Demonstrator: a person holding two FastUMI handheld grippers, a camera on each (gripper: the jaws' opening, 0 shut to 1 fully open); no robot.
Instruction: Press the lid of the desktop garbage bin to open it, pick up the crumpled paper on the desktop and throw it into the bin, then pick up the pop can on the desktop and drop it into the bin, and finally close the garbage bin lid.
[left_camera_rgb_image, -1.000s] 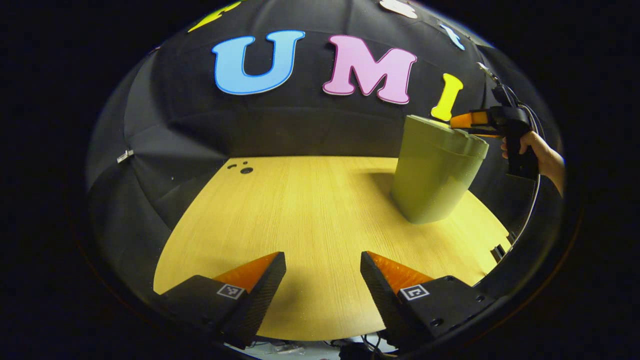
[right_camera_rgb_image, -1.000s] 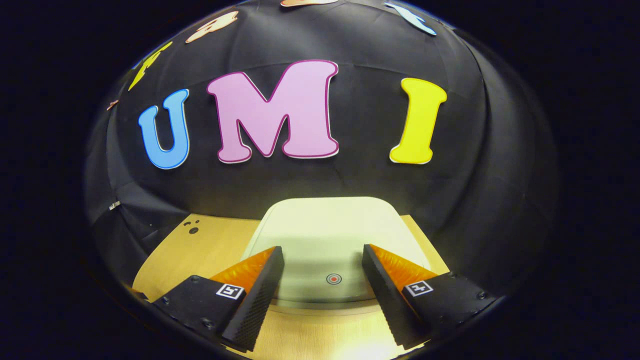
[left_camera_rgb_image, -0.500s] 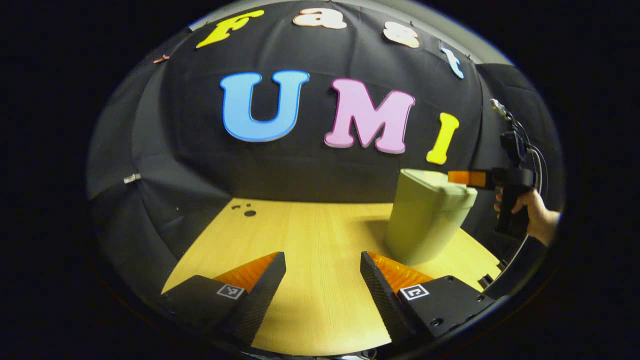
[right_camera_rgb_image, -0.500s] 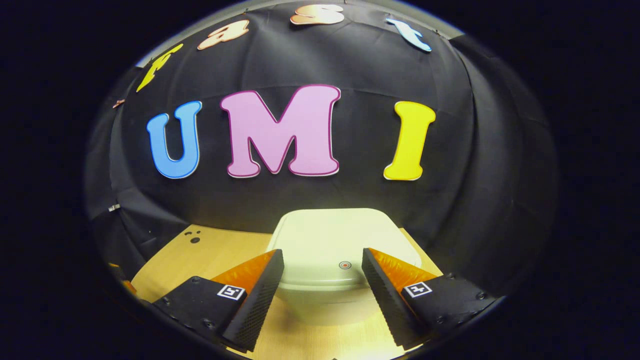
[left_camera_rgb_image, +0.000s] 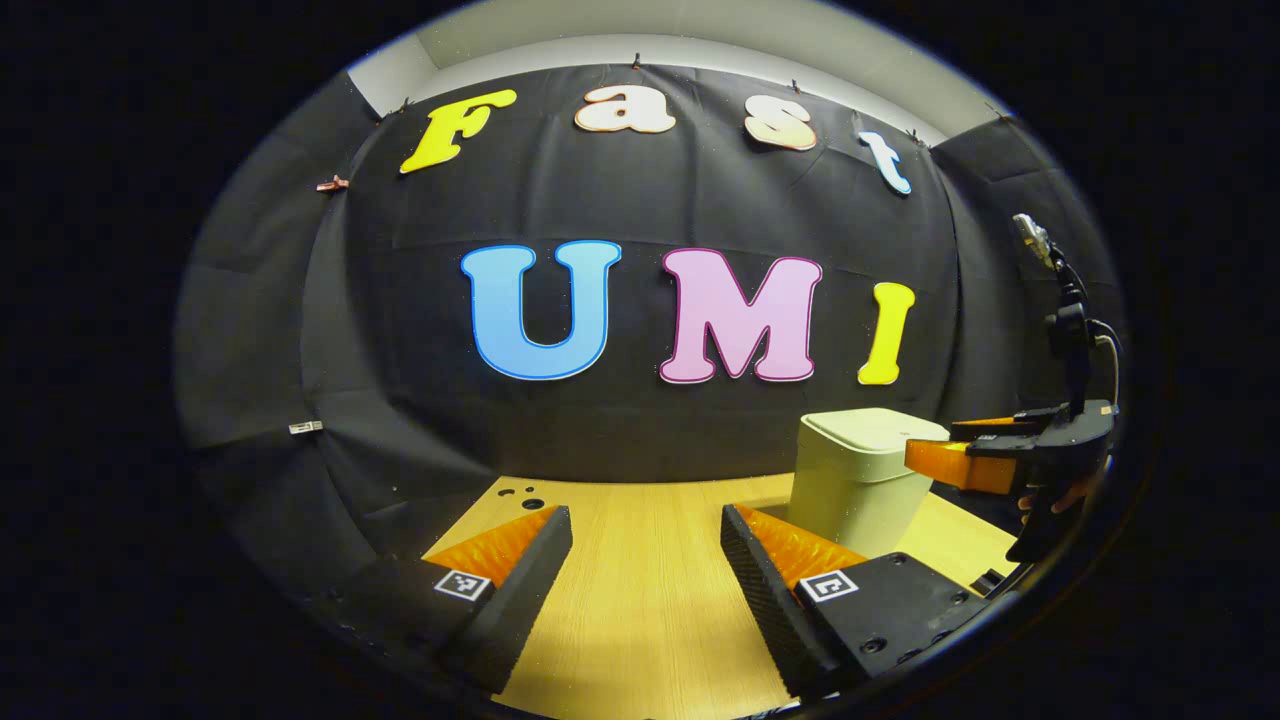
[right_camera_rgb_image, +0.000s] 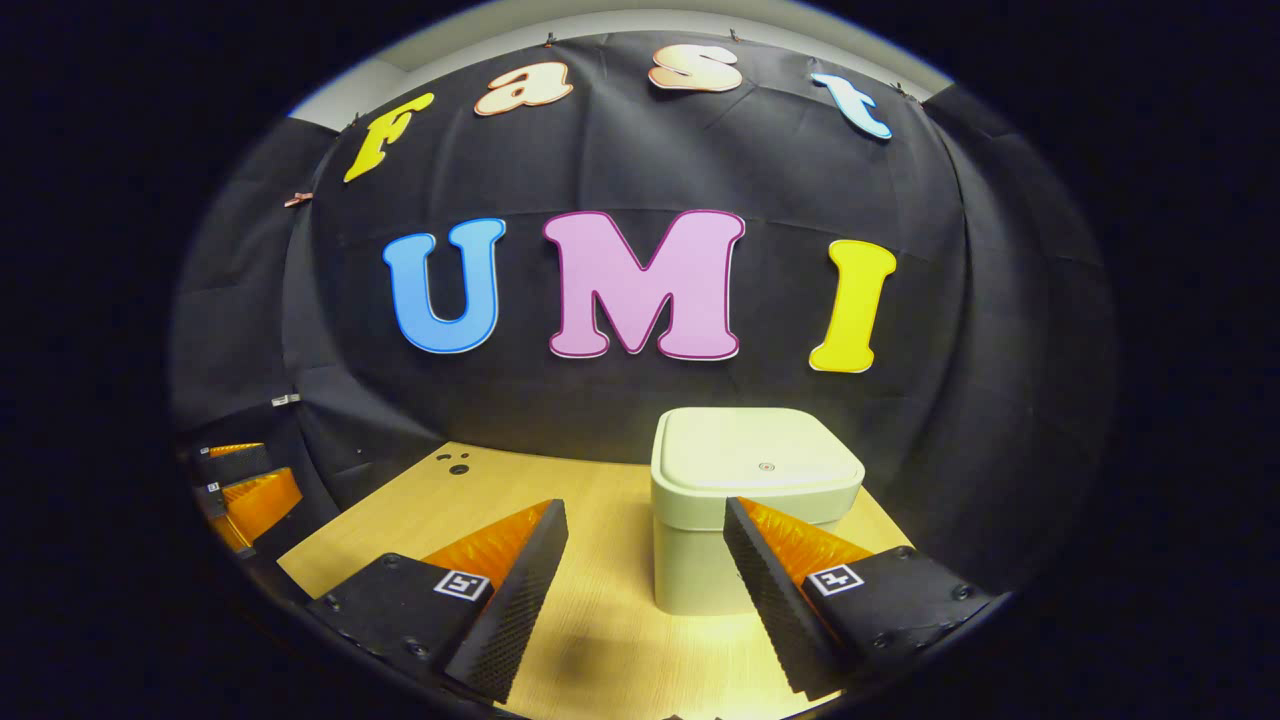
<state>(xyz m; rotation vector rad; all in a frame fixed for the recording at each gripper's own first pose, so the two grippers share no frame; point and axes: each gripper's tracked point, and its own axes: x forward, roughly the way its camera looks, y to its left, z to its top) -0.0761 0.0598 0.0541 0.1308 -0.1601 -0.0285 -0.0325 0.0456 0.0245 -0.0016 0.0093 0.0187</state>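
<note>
The pale green garbage bin (right_camera_rgb_image: 745, 520) stands at the back right of the wooden table, its lid (right_camera_rgb_image: 755, 462) down flat with a small round mark near its front. My right gripper (right_camera_rgb_image: 645, 560) is open, a little in front of the bin and apart from it. In the left gripper view the bin (left_camera_rgb_image: 860, 480) stands at the right, with the right gripper (left_camera_rgb_image: 955, 455) beside it, apart from its right side, held by a hand. My left gripper (left_camera_rgb_image: 645, 570) is open over bare wood, empty, well left of the bin. In the right gripper view the left gripper (right_camera_rgb_image: 240, 490) shows at the far left.
The wooden table (left_camera_rgb_image: 640, 600) has small dark holes (left_camera_rgb_image: 530, 500) at its back left. Black cloth walls close off the back and both sides. A cable (left_camera_rgb_image: 1075, 340) rises above the right gripper.
Both grippers have pulled back and tilted up. The right gripper has come off the bin's lid and now sits in front of the bin. The lid stays down.
</note>
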